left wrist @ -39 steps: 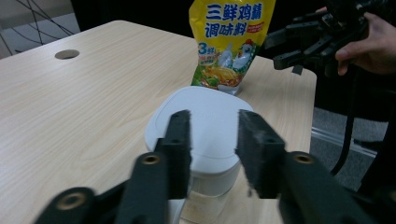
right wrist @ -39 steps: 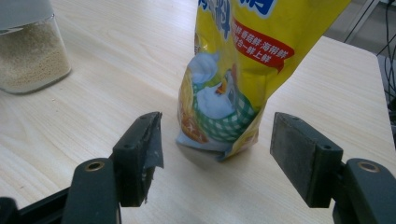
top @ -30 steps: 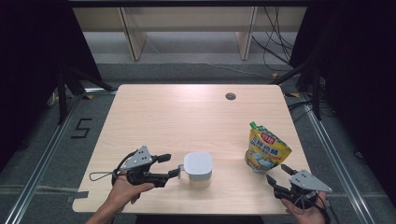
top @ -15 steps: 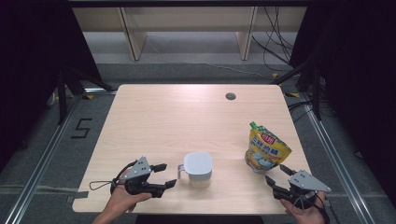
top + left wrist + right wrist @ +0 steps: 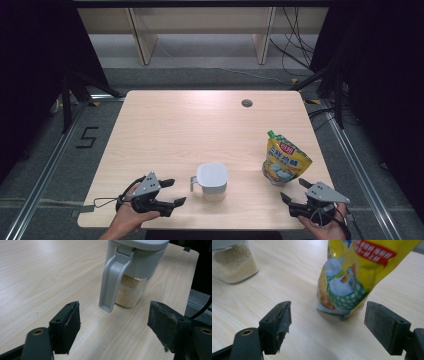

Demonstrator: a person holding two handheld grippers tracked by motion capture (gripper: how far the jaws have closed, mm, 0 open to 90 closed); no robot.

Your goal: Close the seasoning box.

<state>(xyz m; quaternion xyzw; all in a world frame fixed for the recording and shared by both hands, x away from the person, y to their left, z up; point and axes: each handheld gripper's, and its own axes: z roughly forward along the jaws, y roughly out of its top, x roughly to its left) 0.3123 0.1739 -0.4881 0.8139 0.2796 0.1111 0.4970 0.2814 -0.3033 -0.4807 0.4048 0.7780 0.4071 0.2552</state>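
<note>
A pale wooden desk (image 5: pixel 200 125) stands on grey carpet (image 5: pixel 60 150), a white "5" (image 5: pixel 86 137) marked on the floor. Beyond it, light wooden shelf legs (image 5: pixel 142 35), loose black cables (image 5: pixel 295 45), dark curtains (image 5: pixel 30 75) either side.

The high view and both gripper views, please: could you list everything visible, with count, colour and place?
Jar: one, clear with a grey lid and handle, pale granules inside, near edge of the table at the middle.
Pouch: one, yellow with a green spout, upright at the table's right.
Table: one, light wood, with a round hole near its far right.
Shelf legs: pale wood, on the floor beyond the table.
Left gripper: one, black, jaws open, apart from the jar's handle; they have just been opening.
Right gripper: one, black, jaws open before the pouch, nothing between them.
</note>
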